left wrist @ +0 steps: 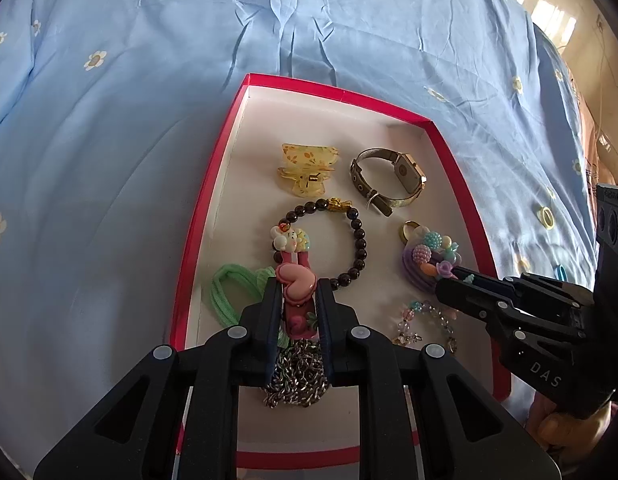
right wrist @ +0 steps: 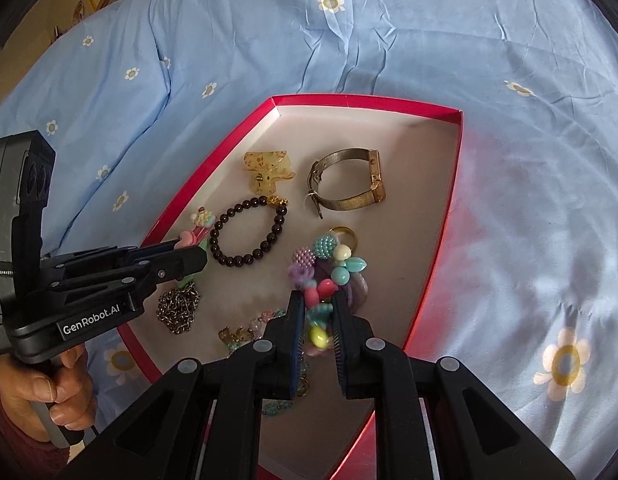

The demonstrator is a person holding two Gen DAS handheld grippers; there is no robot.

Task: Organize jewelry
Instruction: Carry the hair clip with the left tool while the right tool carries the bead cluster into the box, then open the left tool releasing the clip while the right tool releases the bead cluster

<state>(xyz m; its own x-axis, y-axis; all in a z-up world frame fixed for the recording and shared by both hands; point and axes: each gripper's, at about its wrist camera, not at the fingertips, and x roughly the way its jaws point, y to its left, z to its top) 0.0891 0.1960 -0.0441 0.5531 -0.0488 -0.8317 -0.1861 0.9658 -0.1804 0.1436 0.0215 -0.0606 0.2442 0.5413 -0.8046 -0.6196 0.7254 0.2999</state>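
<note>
**2 grippers clamped on hair pieces over the red tray**

The left gripper [left wrist: 299,292] is pinched on a long pink hair clip with a heart and cartoon charms [left wrist: 296,280], held between its 2 pads just above the floor of the shallow red-walled cardboard tray with a white lining [left wrist: 213,184]. The clip's long axis runs along the fingers, charm end pointing away toward the far wall. That end overlaps the near-left arc of the dark round-bead bracelet with a gold charm [left wrist: 359,240]. A green elastic hair tie [left wrist: 229,292] lies just left of the pads, and a silver chain heap [left wrist: 297,376] lies beneath them.

The right gripper [right wrist: 315,316] is closed on a purple hair tie loaded with pastel beads [right wrist: 329,268], whose bead cluster bulges out past the fingertips toward the gold ring [right wrist: 343,234].

Farther back, a translucent yellow claw clip [left wrist: 307,170] and a gold mesh-strap watch [left wrist: 389,176] sit side by side. Beyond them the lining is bare up to the far wall. A clear pastel bead bracelet [left wrist: 427,322] lies near the right wall. The tray rests on a light blue bedsheet with daisies [left wrist: 109,120].
</note>
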